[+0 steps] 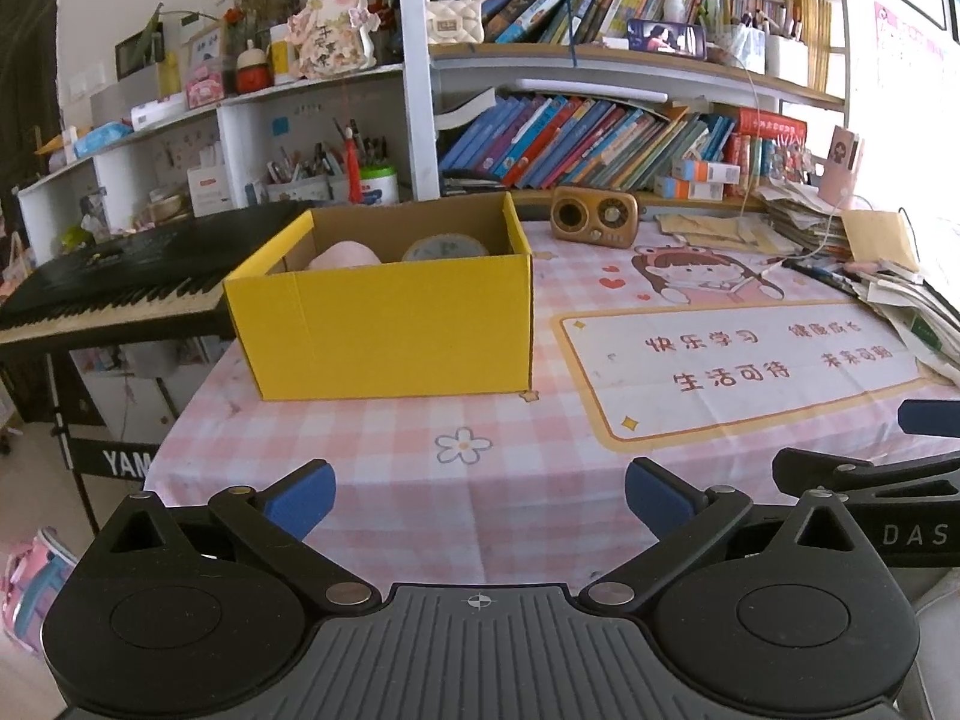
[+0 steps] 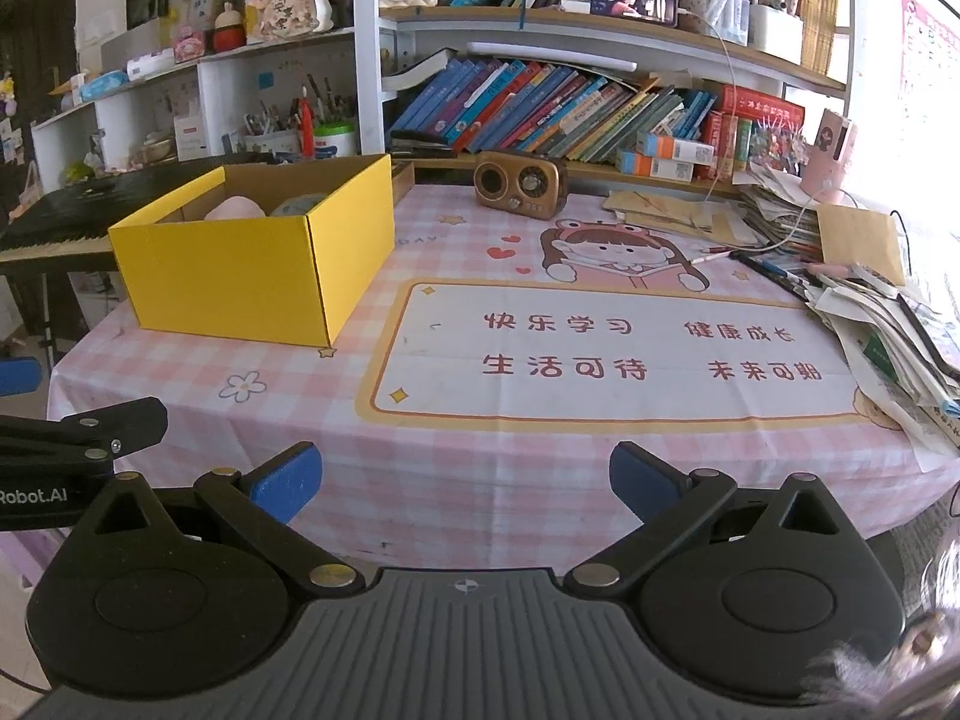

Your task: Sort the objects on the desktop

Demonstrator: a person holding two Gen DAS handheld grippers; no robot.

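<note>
Two grippers hover side by side off the near edge of the table, and neither has anything in it: the left gripper (image 1: 480,495) has its jaws spread wide over the checked tablecloth (image 1: 384,468), and the right gripper (image 2: 465,477) is just as wide and just as empty. Over at the left rear stands the yellow box (image 1: 390,324), open-topped, with something soft and pink (image 1: 345,255) and a round clock face (image 1: 444,251) already showing inside. So what's left to sort? My pick would be the little brown radio (image 2: 521,185), standing upright near the back of the table, well apart from both grippers. It looks rigid and fairly solid, with smooth rounded ends that could slip, and the dial and grille on its face look delicate. Safest hold, I'd say, is across the flat front and back, low on the body. The pens (image 2: 774,273) by the paper pile (image 2: 888,336) look light and thin, likely to roll.
</note>
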